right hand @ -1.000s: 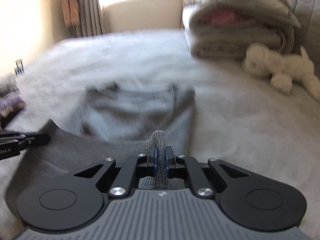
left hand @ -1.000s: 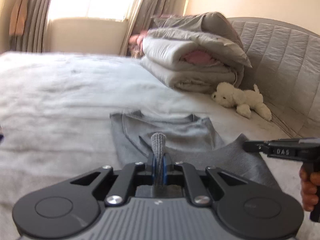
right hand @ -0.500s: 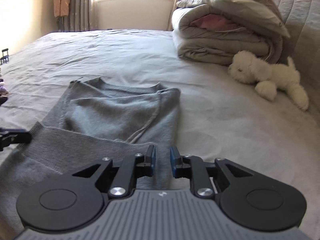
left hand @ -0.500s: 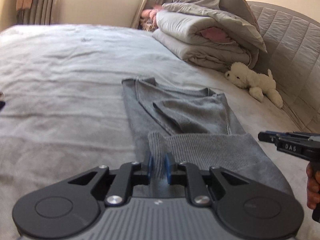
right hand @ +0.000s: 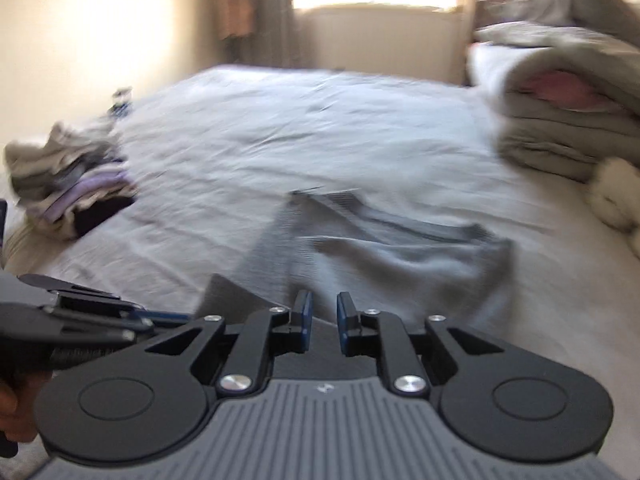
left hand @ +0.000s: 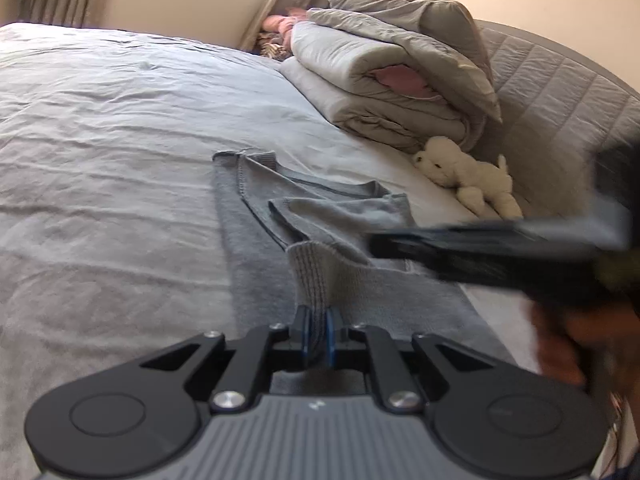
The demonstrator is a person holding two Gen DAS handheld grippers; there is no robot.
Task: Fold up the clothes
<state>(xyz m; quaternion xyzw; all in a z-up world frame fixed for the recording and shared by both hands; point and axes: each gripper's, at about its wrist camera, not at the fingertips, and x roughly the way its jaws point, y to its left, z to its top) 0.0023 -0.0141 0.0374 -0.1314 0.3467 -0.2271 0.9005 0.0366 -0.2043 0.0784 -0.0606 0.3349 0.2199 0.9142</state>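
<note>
A grey knit sweater [left hand: 256, 240] lies flat on the pale bed sheet [left hand: 100, 140], its sleeves folded over the chest. My left gripper [left hand: 316, 330] is shut on the ribbed hem [left hand: 316, 276] and holds it raised above the sweater's lower part. The right gripper [left hand: 384, 242] crosses the left wrist view from the right as a dark blur, just over the sweater. In the right wrist view, blurred, my right gripper [right hand: 323, 320] stands open with nothing between its fingers, above the sweater [right hand: 380, 256]. The left gripper [right hand: 172, 316] shows at the lower left there.
A folded grey duvet stack [left hand: 400, 84] and a white plush dog [left hand: 468, 176] sit by the quilted headboard [left hand: 560, 96]. A pile of clothes [right hand: 68, 184] lies at the bed's left edge. Curtains and a window stand beyond the bed.
The right gripper let go of the hem half a second ago and has since swung left, close to the left gripper. The left gripper still holds the hem, carried a little forward over the sweater.
</note>
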